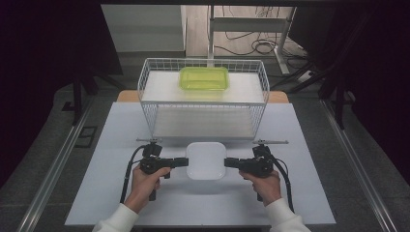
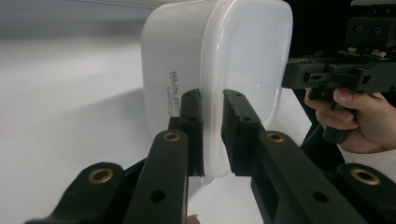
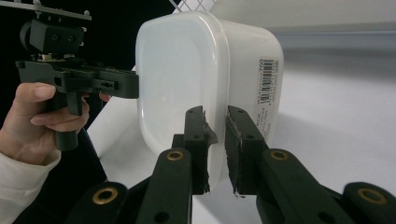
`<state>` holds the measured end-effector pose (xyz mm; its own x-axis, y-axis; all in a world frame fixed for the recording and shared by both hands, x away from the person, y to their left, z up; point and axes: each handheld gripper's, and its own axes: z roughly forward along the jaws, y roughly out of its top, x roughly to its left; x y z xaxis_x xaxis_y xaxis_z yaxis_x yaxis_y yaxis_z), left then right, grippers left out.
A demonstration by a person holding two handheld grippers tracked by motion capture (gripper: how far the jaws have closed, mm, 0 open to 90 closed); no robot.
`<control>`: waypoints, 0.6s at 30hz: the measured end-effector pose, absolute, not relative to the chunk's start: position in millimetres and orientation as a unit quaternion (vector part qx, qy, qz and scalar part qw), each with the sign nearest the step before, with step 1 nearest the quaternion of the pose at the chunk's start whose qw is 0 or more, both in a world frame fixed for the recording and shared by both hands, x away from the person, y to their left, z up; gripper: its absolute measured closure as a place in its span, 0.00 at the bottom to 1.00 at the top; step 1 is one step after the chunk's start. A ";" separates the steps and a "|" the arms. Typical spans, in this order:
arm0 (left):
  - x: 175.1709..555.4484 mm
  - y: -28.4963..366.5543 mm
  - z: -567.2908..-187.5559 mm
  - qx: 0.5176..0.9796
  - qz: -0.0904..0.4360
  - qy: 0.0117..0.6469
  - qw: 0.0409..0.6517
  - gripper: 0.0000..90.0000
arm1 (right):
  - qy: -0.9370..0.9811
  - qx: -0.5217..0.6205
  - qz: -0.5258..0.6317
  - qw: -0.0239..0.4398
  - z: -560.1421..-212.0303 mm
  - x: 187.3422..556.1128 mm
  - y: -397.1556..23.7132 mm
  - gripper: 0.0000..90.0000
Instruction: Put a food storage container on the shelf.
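A white plastic container point(image 1: 206, 160) with its lid on sits between my two grippers at the middle of the white table board point(image 1: 121, 193). My left gripper point(image 1: 186, 162) is shut on the lid's rim at the container's left side, and its jaws pinch that rim point(image 2: 212, 135). My right gripper point(image 1: 226, 163) is shut on the rim at the opposite side point(image 3: 215, 149). The container point(image 2: 247, 51) carries printed text on one wall and a barcode label point(image 3: 266, 84) on another. I cannot tell whether it rests on the board or hangs just above it.
A white wire basket point(image 1: 145, 82) stands behind the container, on its side with the opening towards me. A green lidded box point(image 1: 204, 78) lies on top of it. Dark floor, rails and cables surround the table.
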<state>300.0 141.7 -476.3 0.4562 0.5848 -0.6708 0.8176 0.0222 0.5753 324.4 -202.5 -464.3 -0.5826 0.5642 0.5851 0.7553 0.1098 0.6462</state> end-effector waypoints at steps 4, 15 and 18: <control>298.6 141.8 -471.2 0.690 -0.109 0.508 0.504 0.88 | -0.740 -0.442 -0.498 0.091 -459.8 323.4 -201.9 0.87; 298.6 141.3 -456.6 0.698 -0.090 0.499 0.506 0.88 | -0.741 -0.431 -0.510 0.073 -448.0 320.4 -200.9 0.87; 299.8 142.3 -455.4 0.698 -0.091 0.501 0.503 0.88 | -0.743 -0.428 -0.510 0.069 -446.4 321.3 -199.6 0.87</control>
